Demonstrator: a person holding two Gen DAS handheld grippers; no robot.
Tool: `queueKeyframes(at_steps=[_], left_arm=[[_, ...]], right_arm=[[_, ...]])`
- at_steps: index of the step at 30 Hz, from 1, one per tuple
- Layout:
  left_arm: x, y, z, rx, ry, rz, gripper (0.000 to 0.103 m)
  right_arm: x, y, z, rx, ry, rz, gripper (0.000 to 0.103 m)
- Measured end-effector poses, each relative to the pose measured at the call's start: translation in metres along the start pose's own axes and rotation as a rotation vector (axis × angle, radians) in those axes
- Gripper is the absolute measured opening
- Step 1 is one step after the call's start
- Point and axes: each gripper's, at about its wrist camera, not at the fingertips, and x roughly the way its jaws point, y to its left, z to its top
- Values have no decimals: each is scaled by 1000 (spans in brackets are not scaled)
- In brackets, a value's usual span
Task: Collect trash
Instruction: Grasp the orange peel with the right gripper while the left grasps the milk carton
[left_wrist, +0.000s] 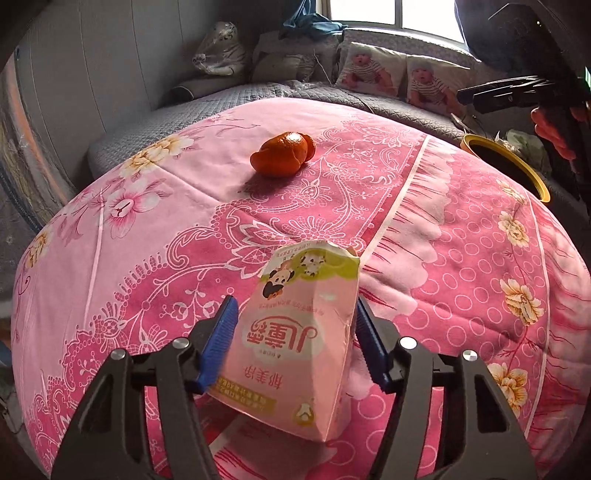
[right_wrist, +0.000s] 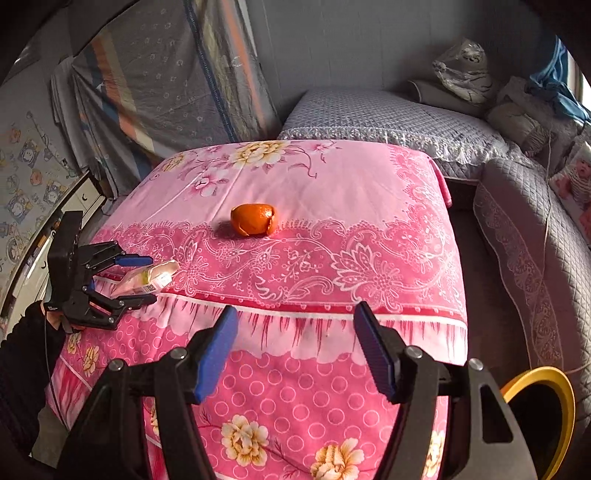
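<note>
Pink floral cloth (right_wrist: 332, 177) covers a raised table-like surface in a small room, with grey quilted seating (right_wrist: 369, 114) behind it and cushions printed with baby photographs (left_wrist: 369, 70) under a window.

Taken from left to right in the right wrist view: at the far left edge the left gripper (right_wrist: 142, 280) is held by a hand in a dark sleeve, and a crumpled pink and green paper milk carton (right_wrist: 151, 278) is seen between its blue-padded fingers. In the left wrist view the same carton (left_wrist: 299, 332) lies tilted on the cloth; the right pad touches its edge, while the left pad is just beside it, and firm pinching cannot be confirmed. No lifting is shown.

Further right, near the middle of the cloth and well apart from the carton, a hollow orange mandarin peel (right_wrist: 254, 219) sits untouched.

Further right again, the right gripper (right_wrist: 295, 350) hovers over the near edge of the cloth with its fingers spread and nothing between them.

At the far right, below the table's edge, a yellow-rimmed round bin with a dark inside (right_wrist: 546, 410) is partly seen; its contents cannot be made out.

The task is judged to be at an early stage: the carton is only being taken hold of, the peel is not yet collected, and both are still to be carried to the bin.
</note>
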Motion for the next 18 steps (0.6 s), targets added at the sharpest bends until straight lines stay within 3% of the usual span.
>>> queueKeyframes(at_steps=[1, 4, 7, 10, 18], left_arm=[[-4, 1, 0, -6, -9, -3, 45], [-16, 0, 2, -7, -32, 1, 36], [-18, 1, 3, -28, -28, 2, 35], [-19, 1, 2, -22, -21, 9, 35], [-22, 2, 4, -24, -56, 49, 25]], right_arm=[[10, 8, 8, -36, 7, 8, 62], [45, 32, 33, -140, 17, 24, 62], [84, 51, 56, -216, 25, 10, 62], [120, 56, 72, -213, 74, 14, 62], [174, 60, 80, -223, 128, -68, 68]])
